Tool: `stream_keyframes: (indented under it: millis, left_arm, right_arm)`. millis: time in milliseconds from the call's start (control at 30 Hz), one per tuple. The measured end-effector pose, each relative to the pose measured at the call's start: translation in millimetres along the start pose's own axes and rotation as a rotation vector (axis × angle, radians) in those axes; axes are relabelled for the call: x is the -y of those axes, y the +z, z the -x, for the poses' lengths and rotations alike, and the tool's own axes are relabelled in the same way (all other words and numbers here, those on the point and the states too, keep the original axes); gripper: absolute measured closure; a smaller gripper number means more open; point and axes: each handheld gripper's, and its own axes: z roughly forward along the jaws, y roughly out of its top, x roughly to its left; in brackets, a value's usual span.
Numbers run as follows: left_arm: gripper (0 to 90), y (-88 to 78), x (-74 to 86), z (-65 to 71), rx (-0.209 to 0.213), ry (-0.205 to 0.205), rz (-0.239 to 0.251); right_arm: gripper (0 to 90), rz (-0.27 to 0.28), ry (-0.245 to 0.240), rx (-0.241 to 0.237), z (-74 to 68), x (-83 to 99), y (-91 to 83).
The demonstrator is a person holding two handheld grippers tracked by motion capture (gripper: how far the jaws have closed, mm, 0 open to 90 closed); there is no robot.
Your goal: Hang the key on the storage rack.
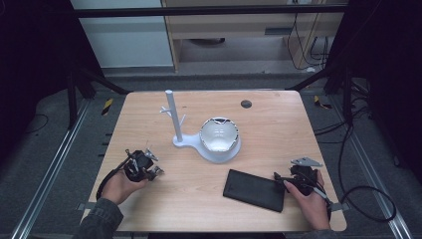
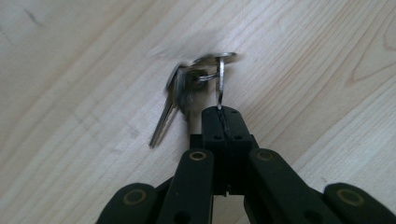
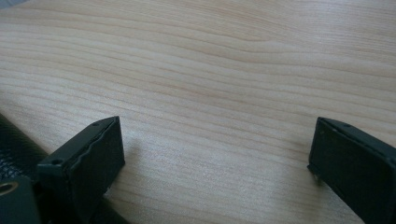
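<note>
A bunch of keys [image 2: 176,95] hangs from a metal ring [image 2: 219,86] just above the wooden table [image 2: 70,70]. My left gripper [image 2: 223,113] is shut on that ring, its jaws pressed together. From the high view this gripper [image 1: 152,170] sits at the table's left front, with the keys [image 1: 158,172] at its tip. My right gripper [image 3: 215,154] stands open over bare wood, nothing between its jaws. In the high view it [image 1: 279,179] lies at the right front, touching the right edge of a flat black case [image 1: 253,190].
A white peg stand [image 1: 172,117] rises at the table's middle, with a white bowl [image 1: 219,134] beside it on the right. A dark round hole [image 1: 246,104] sits near the far edge. The case's corner [image 3: 14,140] shows by the right gripper's left jaw.
</note>
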Motion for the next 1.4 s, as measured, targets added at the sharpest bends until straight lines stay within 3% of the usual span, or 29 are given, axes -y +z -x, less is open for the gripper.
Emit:
stream_keyframes:
  millis: [167,300,433,533,867,1167,1400]
  left_arm:
    - [90.0,-4.2,-2.3,-0.3,0.004,0.023,-0.030]
    - [90.0,-10.0,-3.5,-2.0,0.010,0.008,-0.004]
    - [90.0,-26.4,-6.8,-4.4,-0.001,0.007,0.027]
    - [90.0,-49.5,-14.3,-7.7,-0.013,0.006,0.066]
    - [90.0,-106.2,-48.5,-11.1,-0.066,0.051,0.114]
    - [90.0,-131.7,-74.8,-11.9,-0.089,0.072,0.150]
    - [90.0,-146.3,-91.2,-11.1,-0.112,0.087,0.139]
  right_arm:
    - [3.5,0.001,-0.002,-0.001,0.0,0.0,0.1]
    - [3.5,0.000,-0.004,0.000,0.1,0.0,0.1]
    - [3.6,0.000,-0.005,0.001,0.1,0.0,0.2]
    - [3.5,-0.001,-0.001,0.000,-0.3,-0.2,0.2]
    - [3.4,-0.002,-0.001,0.000,-0.4,-0.3,0.4]
    - [3.4,-0.002,-0.001,-0.001,-0.4,-0.3,0.4]
    - [3.4,-0.004,0.001,0.000,-0.5,-0.3,0.3]
